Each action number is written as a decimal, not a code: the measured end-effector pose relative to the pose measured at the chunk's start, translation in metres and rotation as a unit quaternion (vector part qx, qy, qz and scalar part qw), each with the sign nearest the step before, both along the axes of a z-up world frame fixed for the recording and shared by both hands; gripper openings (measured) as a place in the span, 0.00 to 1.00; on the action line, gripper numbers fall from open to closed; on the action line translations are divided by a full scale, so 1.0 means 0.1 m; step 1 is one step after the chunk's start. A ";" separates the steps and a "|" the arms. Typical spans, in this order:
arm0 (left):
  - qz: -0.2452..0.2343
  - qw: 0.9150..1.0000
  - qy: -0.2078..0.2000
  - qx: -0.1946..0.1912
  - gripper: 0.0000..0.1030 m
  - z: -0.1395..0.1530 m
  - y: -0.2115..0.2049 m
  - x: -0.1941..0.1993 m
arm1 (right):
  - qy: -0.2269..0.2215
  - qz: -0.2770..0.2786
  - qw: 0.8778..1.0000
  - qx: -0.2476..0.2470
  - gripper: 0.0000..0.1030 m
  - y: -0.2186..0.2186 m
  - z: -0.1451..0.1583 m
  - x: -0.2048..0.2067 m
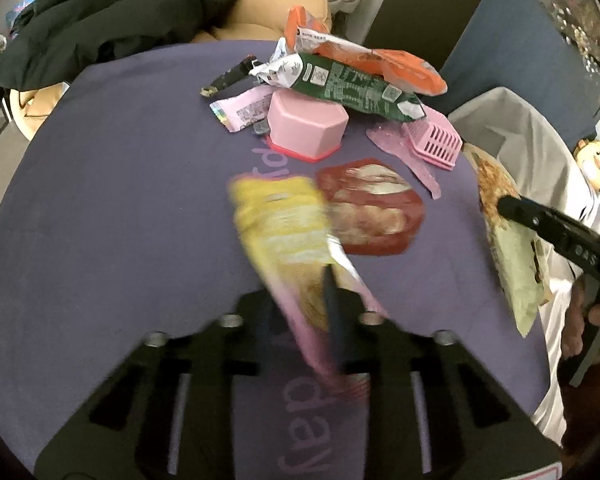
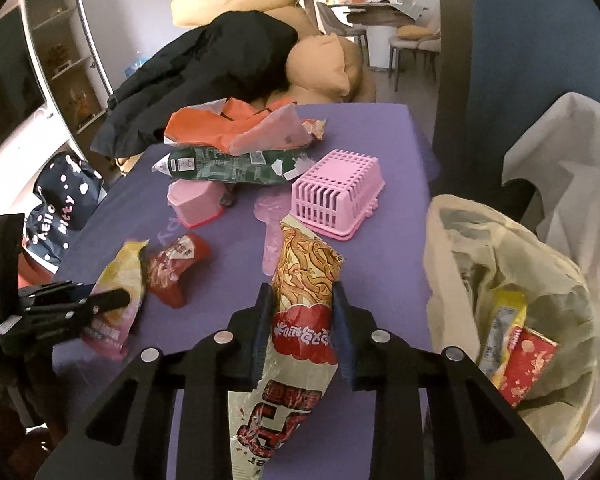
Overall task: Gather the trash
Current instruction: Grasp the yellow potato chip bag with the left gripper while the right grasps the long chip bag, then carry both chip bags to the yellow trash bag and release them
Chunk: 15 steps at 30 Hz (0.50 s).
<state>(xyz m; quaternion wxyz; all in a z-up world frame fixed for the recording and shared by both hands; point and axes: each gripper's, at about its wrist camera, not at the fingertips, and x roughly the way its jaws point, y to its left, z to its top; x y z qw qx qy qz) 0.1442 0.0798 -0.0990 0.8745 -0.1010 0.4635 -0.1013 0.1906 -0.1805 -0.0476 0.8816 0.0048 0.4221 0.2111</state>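
Trash lies scattered over the purple tablecloth [image 2: 380, 128], and two pieces of it are pinched in the tongs. A noodle-print wrapper [image 2: 306, 272] stands upright in the right gripper [image 2: 300, 312], whose jaws are closed against its sides, just beside the open trash bag [image 2: 452, 240] at the cloth's right edge; that bag already contains a yellow packet [image 2: 504, 320] and a red box [image 2: 528, 364]. Farther from the bag, a yellow and pink wrapper [image 1: 284, 224], blurred in the left wrist view, is clamped in the left gripper [image 1: 320, 300], its jaws narrowed onto the lower end. Just beyond that wrapper a red wrapper [image 1: 372, 204] rests flat on the cloth. Behind it sits a pink hexagonal container [image 1: 306, 128], with a green packet [image 1: 356, 88] and an orange wrapper [image 1: 380, 60] piled on top. An upturned pink slotted basket [image 2: 336, 192] sits between this pile and the bag. A black jacket [image 2: 204, 72] is heaped past the cloth's far edge.
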 end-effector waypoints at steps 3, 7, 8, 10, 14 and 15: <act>0.003 1.000 -0.017 0.003 0.08 0.10 -0.04 -0.01 | -0.008 0.000 1.000 0.005 0.28 -0.05 0.05 -0.04; -0.001 0.999 -0.040 0.019 0.07 0.25 -0.11 -0.03 | -0.019 0.000 1.000 0.016 0.28 -0.09 0.10 -0.06; -0.001 0.999 -0.044 0.021 0.07 0.28 -0.12 -0.03 | -0.021 0.001 1.000 0.018 0.28 -0.09 0.11 -0.07; -0.004 0.998 -0.053 0.026 0.07 0.33 -0.15 -0.02 | -0.029 0.001 0.999 0.019 0.28 -0.09 0.12 -0.08; -0.007 0.998 -0.061 0.028 0.07 0.39 -0.20 0.02 | -0.044 0.002 0.999 0.016 0.28 -0.11 0.15 -0.12; -0.008 0.997 -0.064 0.029 0.07 0.41 -0.22 0.03 | -0.046 0.003 0.999 0.016 0.28 -0.12 0.16 -0.13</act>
